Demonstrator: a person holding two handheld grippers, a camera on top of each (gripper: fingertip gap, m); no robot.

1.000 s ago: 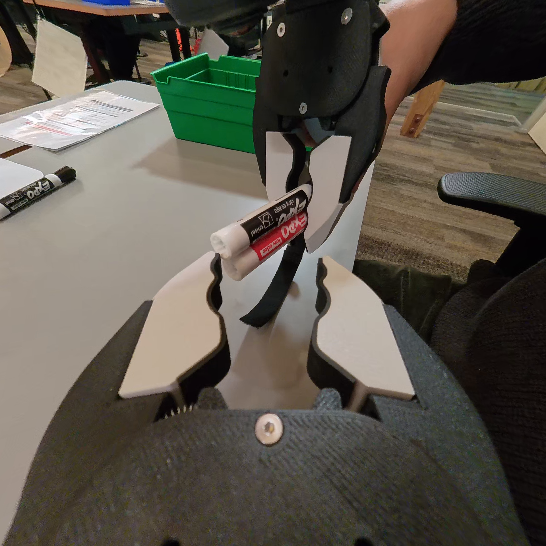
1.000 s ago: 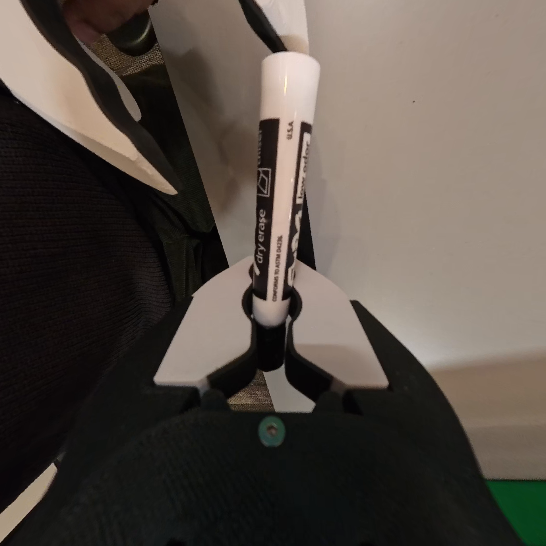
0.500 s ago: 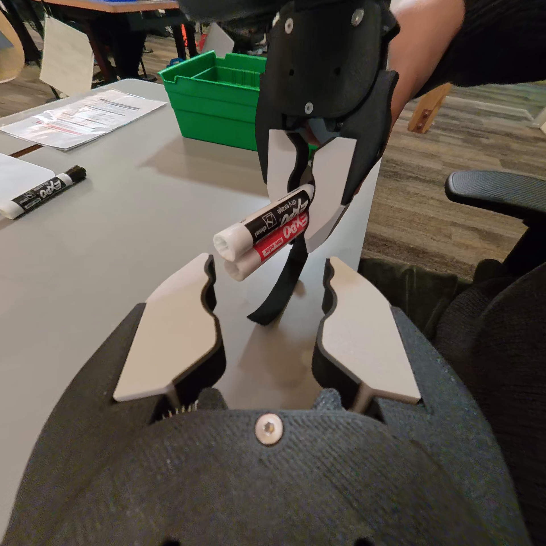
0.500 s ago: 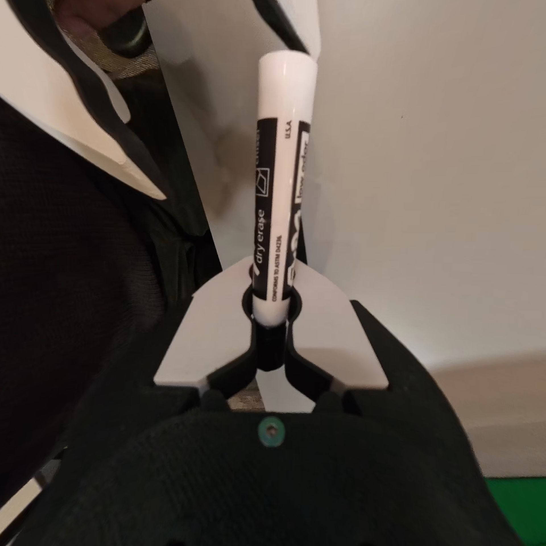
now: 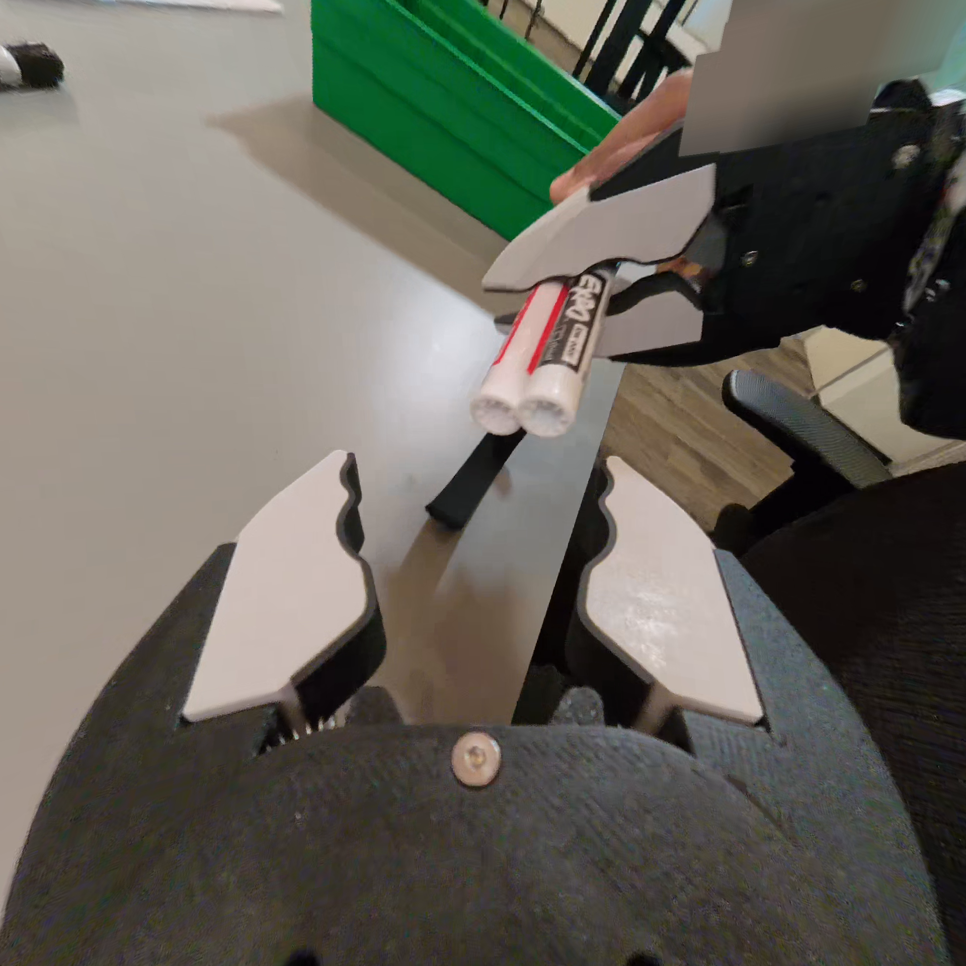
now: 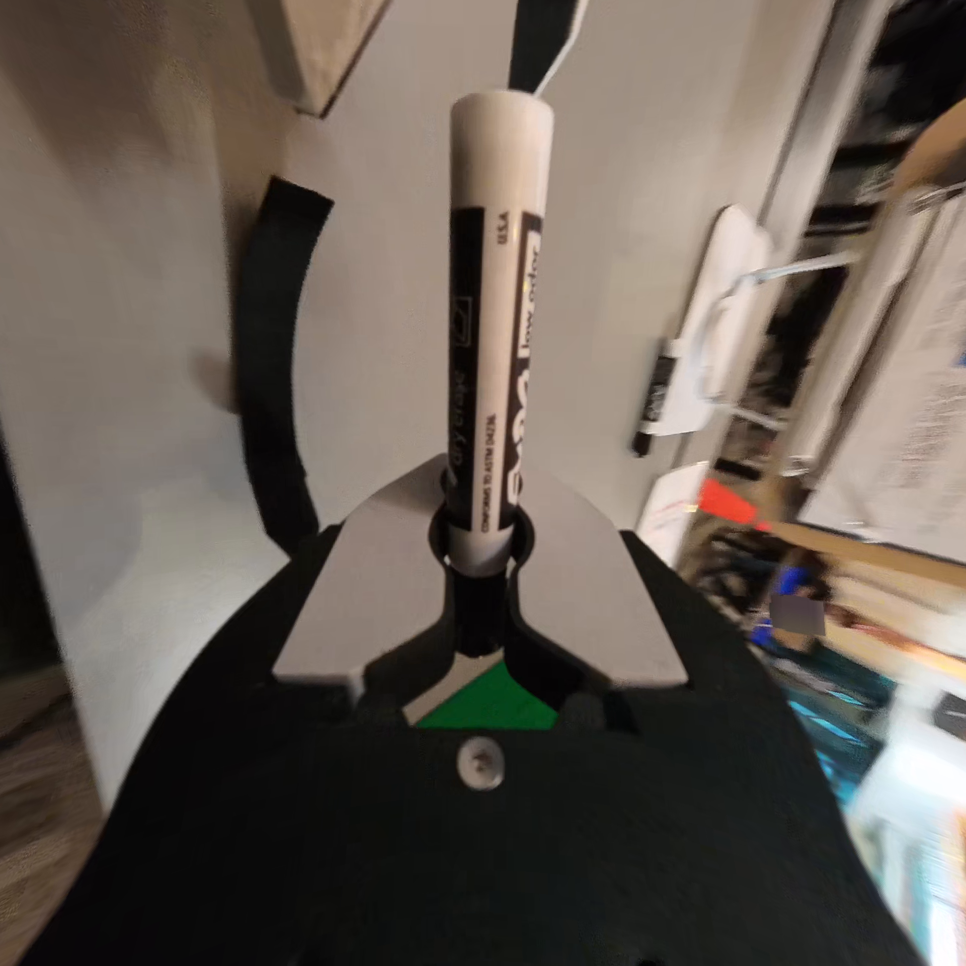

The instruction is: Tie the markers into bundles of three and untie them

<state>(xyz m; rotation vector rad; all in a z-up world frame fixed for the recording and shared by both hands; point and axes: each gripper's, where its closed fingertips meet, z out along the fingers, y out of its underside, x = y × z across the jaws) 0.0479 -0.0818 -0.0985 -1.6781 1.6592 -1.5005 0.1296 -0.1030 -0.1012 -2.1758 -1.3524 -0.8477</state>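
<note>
Black-labelled marker [image 5: 572,345] and red one [image 5: 515,350] sit clamped side by side in the right gripper [image 5: 543,298], upper right of frame, strap [image 5: 470,481] dangling; left gripper [image 5: 478,496] gapes wide, empty, above the table [image 5: 209,313].

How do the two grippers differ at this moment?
The left gripper has its jaws spread wide and holds nothing; the right gripper is clamped on two markers. The left points along the table; the right reaches in from the side, a black strap hanging below it. Both have white fingers on black bodies.
</note>
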